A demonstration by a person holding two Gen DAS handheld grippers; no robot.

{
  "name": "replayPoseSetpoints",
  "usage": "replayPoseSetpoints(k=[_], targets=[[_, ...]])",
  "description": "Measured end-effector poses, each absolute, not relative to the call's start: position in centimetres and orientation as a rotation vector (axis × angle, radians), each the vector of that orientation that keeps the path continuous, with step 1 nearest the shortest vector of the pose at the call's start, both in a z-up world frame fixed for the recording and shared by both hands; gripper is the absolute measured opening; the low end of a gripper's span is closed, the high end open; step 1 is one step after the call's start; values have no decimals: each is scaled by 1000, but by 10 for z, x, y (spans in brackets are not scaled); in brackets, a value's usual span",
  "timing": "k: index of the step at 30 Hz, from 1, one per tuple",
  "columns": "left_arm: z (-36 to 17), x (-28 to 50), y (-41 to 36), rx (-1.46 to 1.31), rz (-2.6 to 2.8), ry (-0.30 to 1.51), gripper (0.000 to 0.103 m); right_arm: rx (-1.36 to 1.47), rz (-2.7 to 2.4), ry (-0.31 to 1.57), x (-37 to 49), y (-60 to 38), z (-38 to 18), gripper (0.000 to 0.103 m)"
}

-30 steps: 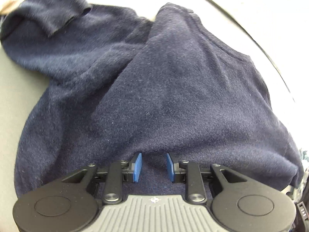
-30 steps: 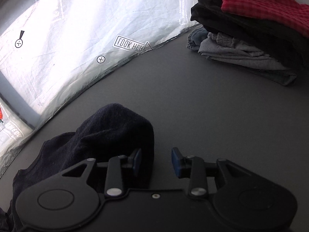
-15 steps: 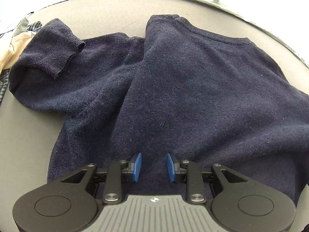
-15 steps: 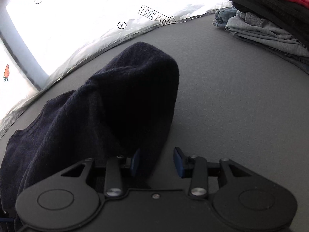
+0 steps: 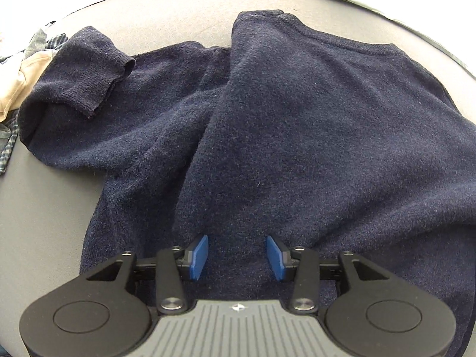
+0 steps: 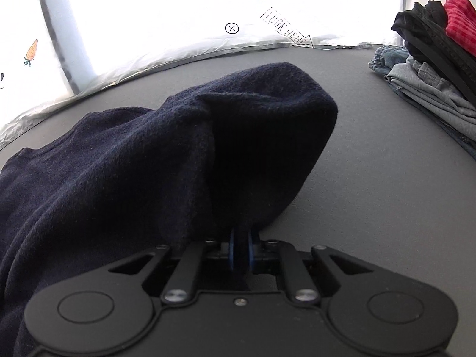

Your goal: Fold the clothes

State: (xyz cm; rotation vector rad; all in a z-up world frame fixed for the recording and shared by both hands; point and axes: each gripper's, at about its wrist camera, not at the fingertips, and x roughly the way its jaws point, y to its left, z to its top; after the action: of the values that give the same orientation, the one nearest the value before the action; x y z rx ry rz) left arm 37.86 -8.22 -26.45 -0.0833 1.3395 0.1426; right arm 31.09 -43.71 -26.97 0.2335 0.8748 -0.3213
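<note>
Spare clothes [image 5: 12,89]: heaped far left of the left tongs, apparently waiting their turn.
Cuffed sleeve [image 5: 86,71]: lies ahead and left of the left tongs, doubled back over the sweater.
Sweater [image 5: 297,136]: spread on the grey table [image 5: 44,196], straight ahead of the left tongs.
Left tongs [image 5: 237,257]: released, jaws apart over the hem, probably ready to take it.
Right tongs [image 6: 241,251]: clenched on a sweater fold [image 6: 267,136], lifting it, likely to carry it across.
Folded stack [image 6: 431,68]: far right, finished pieces kept well apart.

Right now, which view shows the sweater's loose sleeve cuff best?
The left wrist view: the sleeve cuff lies in full sight on the navy sweater. The right wrist view shows only bunched sweater fabric pinched in the right hand-held gripper.
</note>
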Motion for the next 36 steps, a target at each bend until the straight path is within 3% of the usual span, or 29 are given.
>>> replayPoseSetpoints(k=[4,16,20,22,25,28,34,36], targets=[[-263,377,-82,-83,135,1333,49,215,-362,831,312,-441,-260,8],[-264,375,-85,-80,139,1323,50,-351,-721,445,289,-483,-162,8],[-264,376,-86,-80,140,1319,50,-455,-718,612,284,-471,-204,9],[-264,375,-87,-77,140,1318,50,-372,-683,795,281,-472,-238,11],[-263,376,-87,-76,137,1318,50,-26,-661,947,257,-484,-268,11],[-262,378,-89,-66,137,1321,51,271,-711,914,232,-495,-274,19],[-261,382,-90,-60,134,1327,51,518,-836,749,216,-546,-266,39],[-260,383,-89,-61,133,1325,51,566,-883,685,211,-562,-267,42]])
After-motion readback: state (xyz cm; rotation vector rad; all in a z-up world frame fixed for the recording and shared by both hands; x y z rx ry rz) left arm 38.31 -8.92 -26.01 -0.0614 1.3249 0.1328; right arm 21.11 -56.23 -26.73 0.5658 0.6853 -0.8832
